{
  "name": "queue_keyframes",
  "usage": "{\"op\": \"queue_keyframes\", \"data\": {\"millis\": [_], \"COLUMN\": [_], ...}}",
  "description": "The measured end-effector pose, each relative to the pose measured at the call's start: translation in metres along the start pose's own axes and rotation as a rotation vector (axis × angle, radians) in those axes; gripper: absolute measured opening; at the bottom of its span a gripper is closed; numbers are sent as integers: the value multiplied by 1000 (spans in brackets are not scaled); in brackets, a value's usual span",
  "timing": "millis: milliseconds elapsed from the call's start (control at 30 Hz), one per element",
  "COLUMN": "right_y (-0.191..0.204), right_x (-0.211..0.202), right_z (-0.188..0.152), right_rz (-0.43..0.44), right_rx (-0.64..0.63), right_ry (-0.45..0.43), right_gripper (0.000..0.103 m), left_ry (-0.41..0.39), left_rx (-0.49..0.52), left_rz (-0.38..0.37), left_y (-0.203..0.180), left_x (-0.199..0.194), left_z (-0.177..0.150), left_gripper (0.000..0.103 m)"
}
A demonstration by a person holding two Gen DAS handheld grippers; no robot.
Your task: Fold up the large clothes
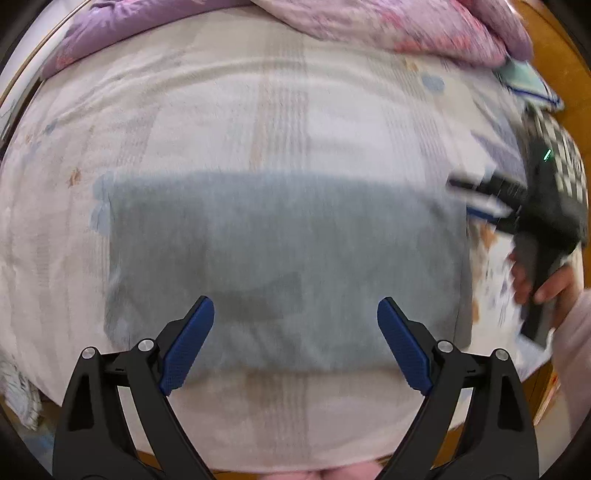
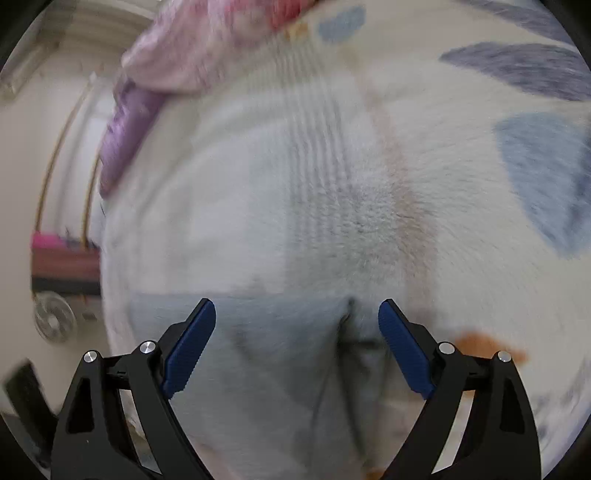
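A grey-blue garment (image 1: 280, 258) lies folded into a flat rectangle on the pale patterned bedspread (image 1: 280, 110). My left gripper (image 1: 295, 325) points down over the garment's near half, open, with nothing between its blue pads (image 1: 188, 347). At the right of the left wrist view, a hand holds my right gripper (image 1: 465, 199) beside the garment's right edge, blurred, its fingers apart. In the right wrist view, the right gripper (image 2: 297, 325) is open and empty above a creased end of the garment (image 2: 277, 354).
A pink and purple quilt (image 1: 406, 33) is bunched along the far side of the bed. A teal cloth item (image 1: 524, 74) lies at the far right corner. Wooden floor (image 1: 550, 51) shows past the bed. A small fan (image 2: 55, 321) stands on the floor to the left.
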State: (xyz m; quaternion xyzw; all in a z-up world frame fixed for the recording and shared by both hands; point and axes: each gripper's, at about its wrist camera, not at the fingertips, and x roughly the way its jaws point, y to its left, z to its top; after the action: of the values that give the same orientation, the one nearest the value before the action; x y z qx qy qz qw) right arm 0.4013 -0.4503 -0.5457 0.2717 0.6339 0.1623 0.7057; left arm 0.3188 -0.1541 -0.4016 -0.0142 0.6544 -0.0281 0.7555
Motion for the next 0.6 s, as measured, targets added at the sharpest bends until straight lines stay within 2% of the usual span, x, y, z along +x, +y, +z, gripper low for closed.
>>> {"op": "queue_keyframes", "data": {"millis": [133,300,367,400,433,467,533,567,600], "right_y": [-11,-35,-38,-38,-37,-35,-28,-21,-13], "right_x": [8,15,20,23,28,31,29,28,28], "right_z": [-1,-30,-52,-63,-72,-85,-93,-94,-95], "right_rz": [46,239,295,308,314,316,285,240,175], "right_rx": [-3,197,285,309,326,342,354,361,360], "right_ry": [0,121,167,182,192,198,170,155,151], "right_gripper": [86,86,86,85,85,85,83,80,66], "left_ry": [-20,-92,-111,-99,-77,-58,-27,-20,-12], "left_rx": [-10,30,36,34,35,36,33,29,29], "left_rz": [1,36,34,22,12,-1,-19,-19,-19], "left_y": [6,7,7,7,8,8,8,9,9], "left_x": [5,10,13,18,23,26,32,33,33], "left_z": [32,72,86,94,100,106,115,120,122], "left_gripper": [90,89,74,70,62,48,32,19,11]}}
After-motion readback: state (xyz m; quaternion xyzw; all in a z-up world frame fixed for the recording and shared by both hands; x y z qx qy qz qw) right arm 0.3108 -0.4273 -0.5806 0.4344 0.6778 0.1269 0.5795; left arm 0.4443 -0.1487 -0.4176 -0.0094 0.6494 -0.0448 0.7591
